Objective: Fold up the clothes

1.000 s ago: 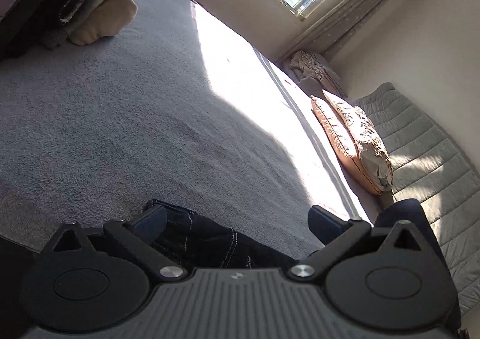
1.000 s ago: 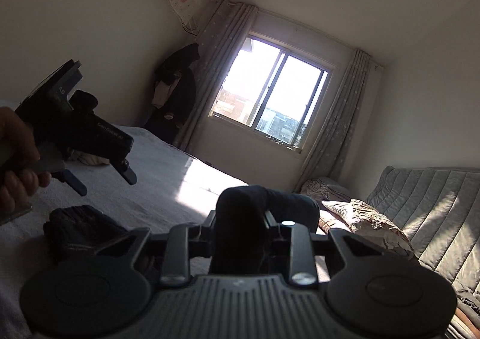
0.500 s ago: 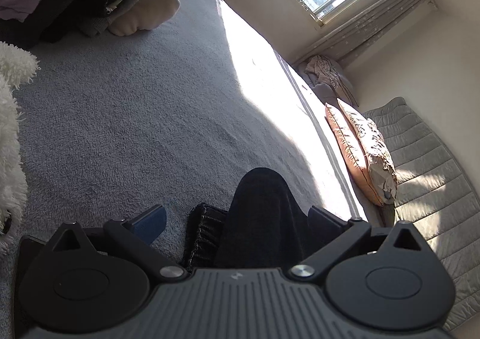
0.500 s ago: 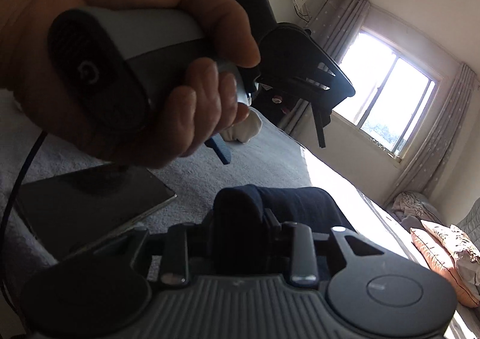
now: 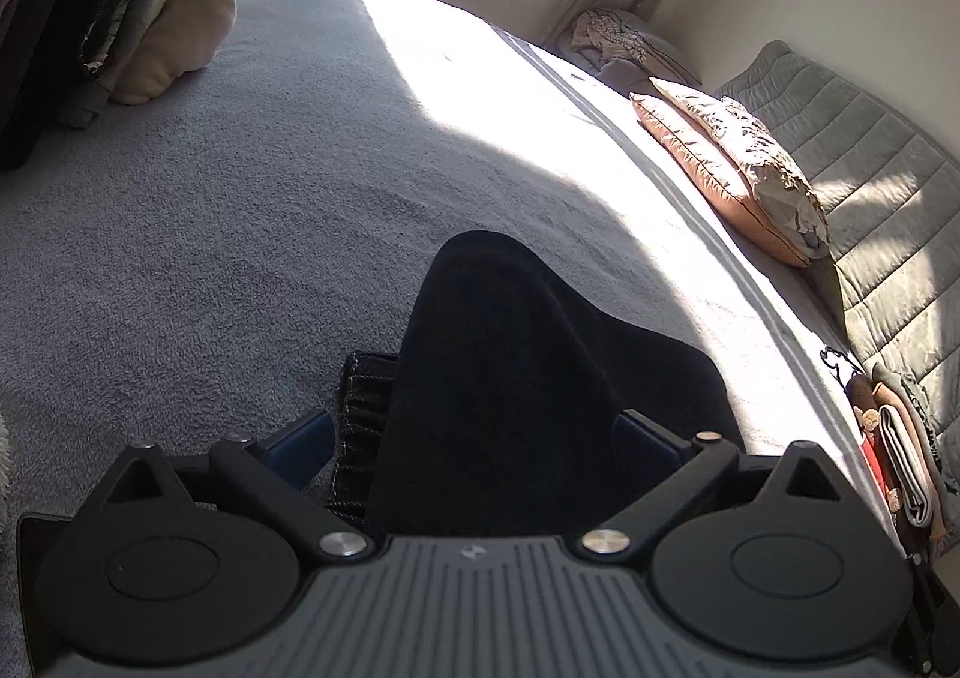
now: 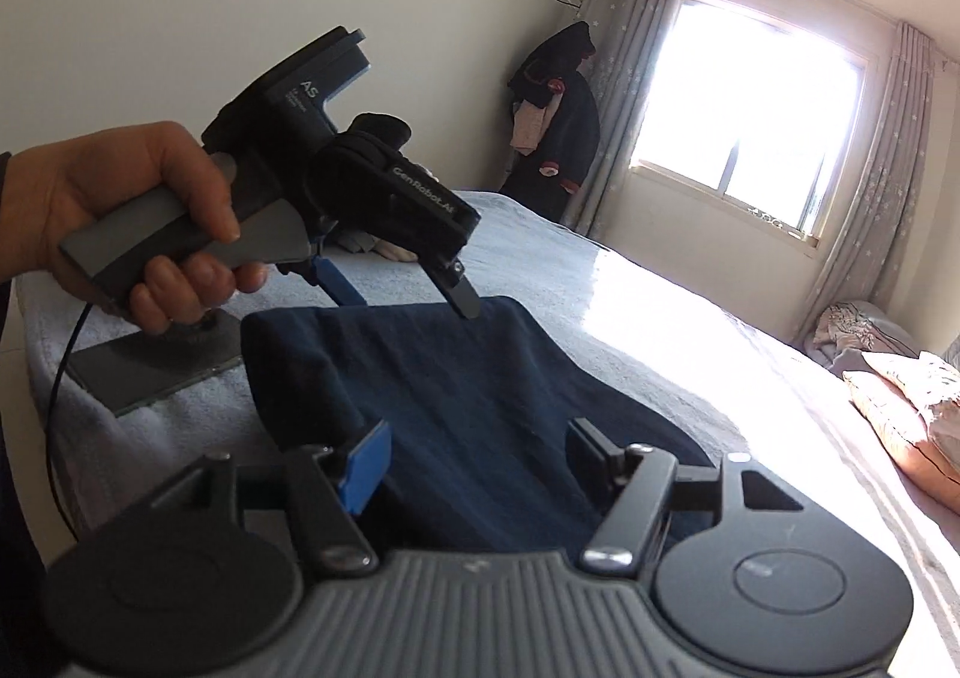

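Grey bedspread [image 5: 240, 210], sunlit. Folded stack [image 5: 138, 18] done; navy garment [image 6: 456, 408] mid-fold. Left gripper [image 6: 408, 297] spread above its edge; right gripper [image 6: 477, 456] wide, unclamped around cloth.

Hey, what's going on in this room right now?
A person is folding a dark navy garment on a bed with a grey fleece blanket, holding a gripper in each hand. The left gripper hovers at the garment's far edge with its jaws open. The right gripper has open jaws either side of the cloth.

Navy garment [image 6: 480, 408] between parted fingers [image 6: 366, 462]
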A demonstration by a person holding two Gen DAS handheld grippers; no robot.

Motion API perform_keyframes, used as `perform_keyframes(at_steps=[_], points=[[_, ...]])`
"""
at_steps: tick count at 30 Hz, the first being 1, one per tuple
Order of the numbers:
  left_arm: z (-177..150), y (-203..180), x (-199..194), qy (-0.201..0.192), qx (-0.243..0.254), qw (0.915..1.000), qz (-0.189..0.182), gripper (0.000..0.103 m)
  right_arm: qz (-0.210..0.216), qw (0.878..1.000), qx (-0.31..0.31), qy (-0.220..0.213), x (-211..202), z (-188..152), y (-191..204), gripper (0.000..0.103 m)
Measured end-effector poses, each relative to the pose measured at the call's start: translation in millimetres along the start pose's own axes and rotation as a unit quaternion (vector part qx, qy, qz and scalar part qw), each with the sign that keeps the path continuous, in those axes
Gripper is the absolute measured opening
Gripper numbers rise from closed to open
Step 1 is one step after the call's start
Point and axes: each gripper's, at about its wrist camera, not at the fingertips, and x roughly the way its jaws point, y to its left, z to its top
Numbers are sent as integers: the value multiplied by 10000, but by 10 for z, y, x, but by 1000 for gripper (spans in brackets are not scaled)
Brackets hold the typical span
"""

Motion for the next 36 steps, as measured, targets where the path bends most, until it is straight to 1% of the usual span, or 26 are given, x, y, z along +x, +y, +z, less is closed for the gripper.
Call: perform_keyframes(at_steps=[1,3,5,7,8,11,13,15,18,20,23,28,30,31,32,34,36], points=[[-7,-19,38,25,35,10000,38,100,9,9998,162,139,18,-50,-147,68],[-22,-50,94,59,92,9999,70,94,41,9978,505,422,55,-149,-440,68],[-39,-85,128,77,173,9998,104,83,123,9926,1045,612,144,-202,-727,68],[-54,-119,142,56,270,9994,201,82,160,9849,1555,740,208,-247,-1001,68],[-58,-132,150,41,316,9992,235,81,145,9835,1639,752,233,-270,-1076,68],[-69,-158,178,19,419,9986,326,79,271,9837,1588,802,322,-377,-1088,68],[-80,-177,204,20,481,9981,391,79,546,9804,1691,847,457,-516,-979,67],[-94,-195,220,19,522,9976,464,79,583,9780,1829,817,543,-646,-891,68],[-114,-220,228,1,610,9968,522,80,685,9803,1680,781,576,-621,-854,68],[-115,-215,246,10,606,9968,526,81,871,9748,1890,808,666,-657,-959,70],[-111,-196,258,21,549,9972,502,82,956,9687,2137,819,683,-714,-1027,72],[-128,-195,241,3,547,9973,492,82,878,9728,2023,704,612,-656,-1040,73],[-135,-191,231,-2,539,9973,491,82,845,9745,1973,657,583,-632,-1044,70],[-139,-186,223,-6,528,9974,490,82,829,9753,1949,633,569,-620,-1046,64],[-142,-183,219,-10,521,9974,488,82,789,9758,1954,591,553,-610,-1058,60],[-146,-179,217,-15,511,9975,486,82,735,9728,2131,528,524,-622,-1107,46],[-147,-182,220,-16,516,9975,493,82,709,9715,2210,479,517,-634,-1115,41]])
